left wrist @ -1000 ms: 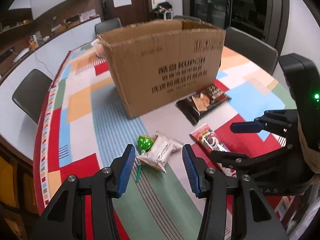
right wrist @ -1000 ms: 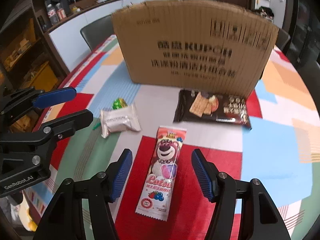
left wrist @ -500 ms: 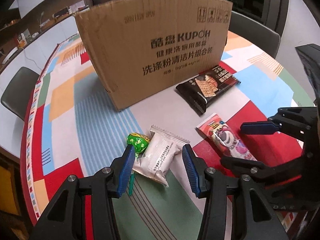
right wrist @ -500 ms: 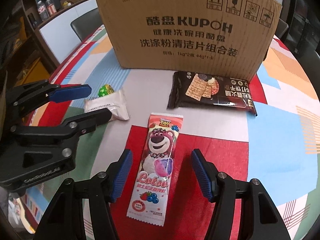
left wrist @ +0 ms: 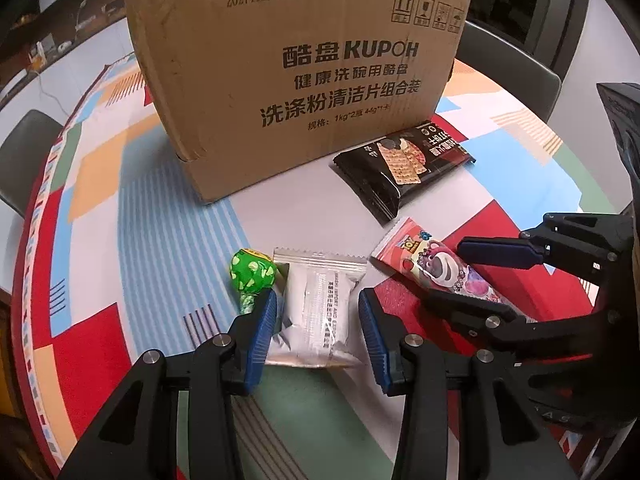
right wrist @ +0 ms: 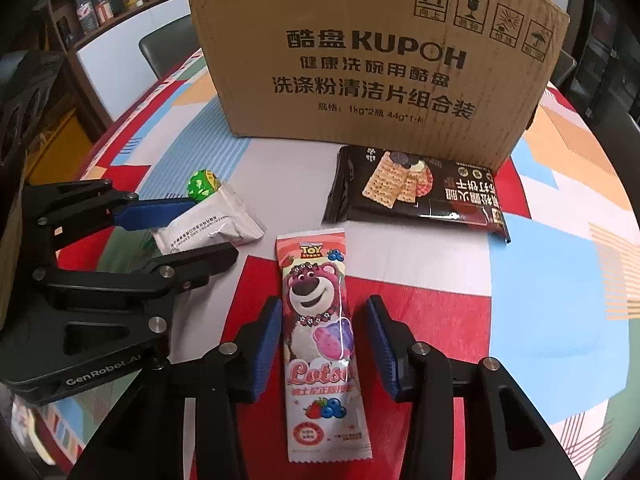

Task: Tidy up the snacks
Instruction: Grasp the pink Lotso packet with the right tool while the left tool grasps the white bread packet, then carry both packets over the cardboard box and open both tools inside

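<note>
Left gripper (left wrist: pixel 318 328): fingers spread wide, straddling the white sachet (left wrist: pixel 316 304) flat on the table (left wrist: pixel 120 240), nothing clamped. Green lollipop (left wrist: pixel 253 271) just left of the sachet, touching its edge. Right gripper (right wrist: pixel 322 344): fingers likewise released, one on each side of the pink Lotso packet (right wrist: pixel 320 332), lying lengthwise between them on a red patch of the cloth. Black cracker pack (right wrist: pixel 416 196) farther back, right of centre, just in front of the cardboard box (right wrist: pixel 376 60) at the far side.
</note>
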The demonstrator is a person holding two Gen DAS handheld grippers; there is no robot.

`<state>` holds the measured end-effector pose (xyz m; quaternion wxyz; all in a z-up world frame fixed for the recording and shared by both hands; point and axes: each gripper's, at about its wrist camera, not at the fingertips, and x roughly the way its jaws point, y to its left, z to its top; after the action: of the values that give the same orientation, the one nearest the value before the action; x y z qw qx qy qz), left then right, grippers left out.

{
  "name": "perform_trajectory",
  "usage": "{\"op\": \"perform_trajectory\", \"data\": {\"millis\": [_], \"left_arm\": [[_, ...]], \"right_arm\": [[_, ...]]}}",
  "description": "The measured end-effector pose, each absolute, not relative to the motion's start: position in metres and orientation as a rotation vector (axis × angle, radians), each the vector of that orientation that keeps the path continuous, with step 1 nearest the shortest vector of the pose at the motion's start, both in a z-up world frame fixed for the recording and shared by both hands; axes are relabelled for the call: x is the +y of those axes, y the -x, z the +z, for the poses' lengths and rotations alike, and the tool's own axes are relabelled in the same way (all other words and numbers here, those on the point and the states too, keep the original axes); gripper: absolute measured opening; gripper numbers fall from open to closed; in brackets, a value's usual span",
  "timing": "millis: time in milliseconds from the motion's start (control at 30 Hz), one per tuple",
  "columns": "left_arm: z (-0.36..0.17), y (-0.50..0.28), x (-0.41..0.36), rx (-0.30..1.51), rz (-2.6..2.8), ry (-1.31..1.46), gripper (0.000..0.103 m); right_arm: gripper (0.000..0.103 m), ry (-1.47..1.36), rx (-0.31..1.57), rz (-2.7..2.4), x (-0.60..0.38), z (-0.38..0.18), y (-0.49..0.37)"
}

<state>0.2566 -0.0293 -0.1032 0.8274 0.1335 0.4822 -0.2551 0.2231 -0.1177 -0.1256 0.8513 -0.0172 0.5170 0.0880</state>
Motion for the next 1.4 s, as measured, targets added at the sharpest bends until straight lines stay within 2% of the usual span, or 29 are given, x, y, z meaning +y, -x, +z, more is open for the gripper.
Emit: {"op": "perform_trajectory", "data": {"millis": [100,167,433,900,1400], "left_arm": [[-0.105,-0.258,-0.03,1.031,-0.534,-0.274,0.04],[-0.107,-0.259,-0.03,1.036,-0.527,-0.262,0.034],[-0.105,-0.252,-0.031,1.045,-0.501,-0.208,0.033],[-0.072,-0.227,-0.027,0.974,-0.397,-0.147,0.033],[-0.008,-0.211,-0.024,0.816,-0.379,-0.088,0.033]], "right_arm": [[0.038,0.049,1.071,0.182,-0.119,-0.125,-0.224],[0.035,0.071,1.057,0.176,-0.117,-0.126,-0.224],[0.029,0.054,1.046,0.189,-0.126,-0.125,-0.222],[0.028,0.018,1.02,0.208,-0.142,-0.105,-0.211],[0.028,-0.005,0.861,0.216,-0.159,-0.036,-0.197]]}}
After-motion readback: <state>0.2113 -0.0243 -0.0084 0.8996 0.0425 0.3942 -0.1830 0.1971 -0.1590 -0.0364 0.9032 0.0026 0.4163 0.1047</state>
